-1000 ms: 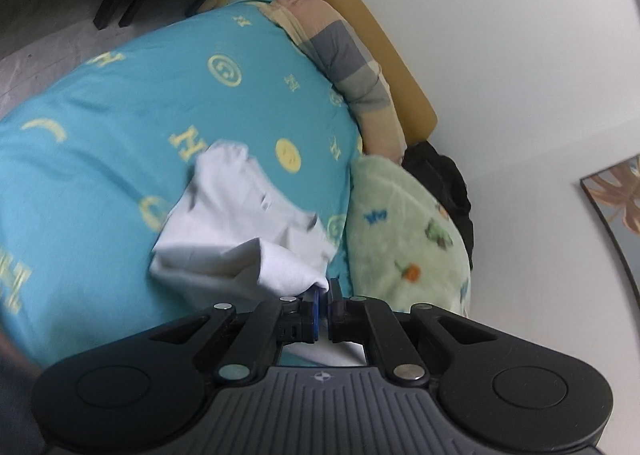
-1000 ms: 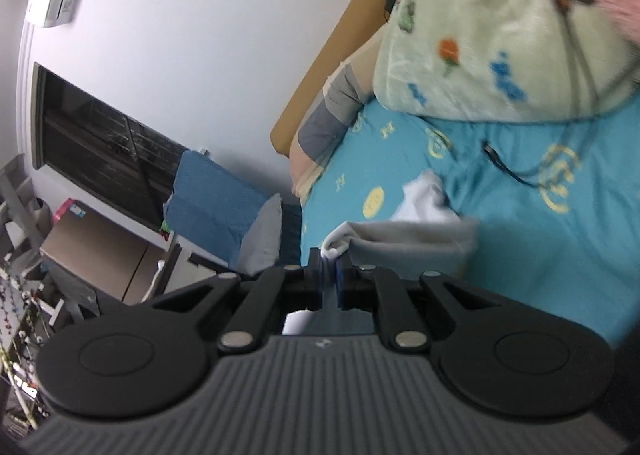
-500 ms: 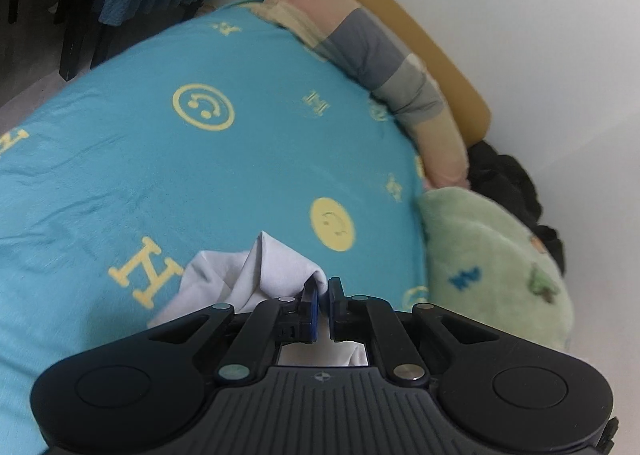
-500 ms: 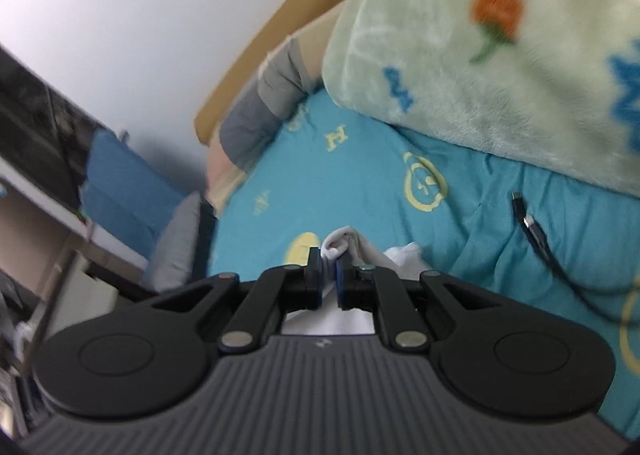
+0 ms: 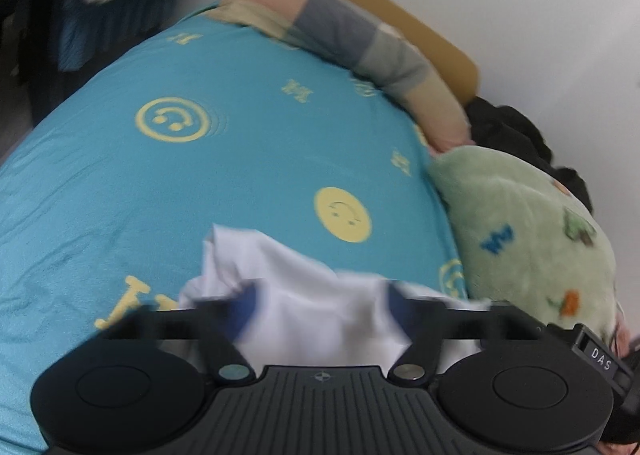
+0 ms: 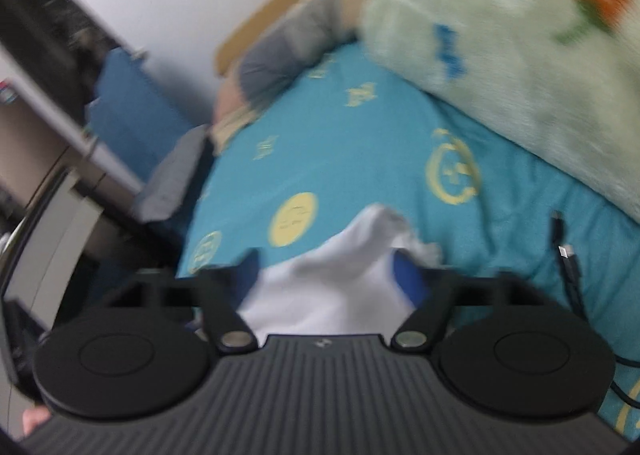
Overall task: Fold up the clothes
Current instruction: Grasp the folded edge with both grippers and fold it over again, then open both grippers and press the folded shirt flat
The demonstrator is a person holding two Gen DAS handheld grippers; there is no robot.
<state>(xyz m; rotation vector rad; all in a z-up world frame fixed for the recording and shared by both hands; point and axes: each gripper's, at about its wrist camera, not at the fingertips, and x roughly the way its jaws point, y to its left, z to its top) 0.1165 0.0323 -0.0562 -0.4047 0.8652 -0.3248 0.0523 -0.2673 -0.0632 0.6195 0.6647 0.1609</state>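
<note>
We are in a home bedroom: ahead of the jaws lies a bed (image 5: pixel 200 183) with a turquoise smiley-print sheet, a striped pillow (image 5: pixel 360 47) against a wooden headboard (image 5: pixel 400 19), and a fleecy green blanket (image 5: pixel 528 231) to the right.

The crumpled white cotton garment (image 5: pixel 320 287) lies on a turquoise bedsheet (image 5: pixel 224 175) printed with yellow smiley faces and letters. The fuzzy pale-green blanket (image 5: pixel 528 231) carries blue, orange and green motifs. A pillow (image 5: pixel 360 43) shows peach, cream and grey blocks against a mustard-yellow headboard (image 5: pixel 400 11). A black cable (image 6: pixel 568 263) crosses the sheet.
</note>
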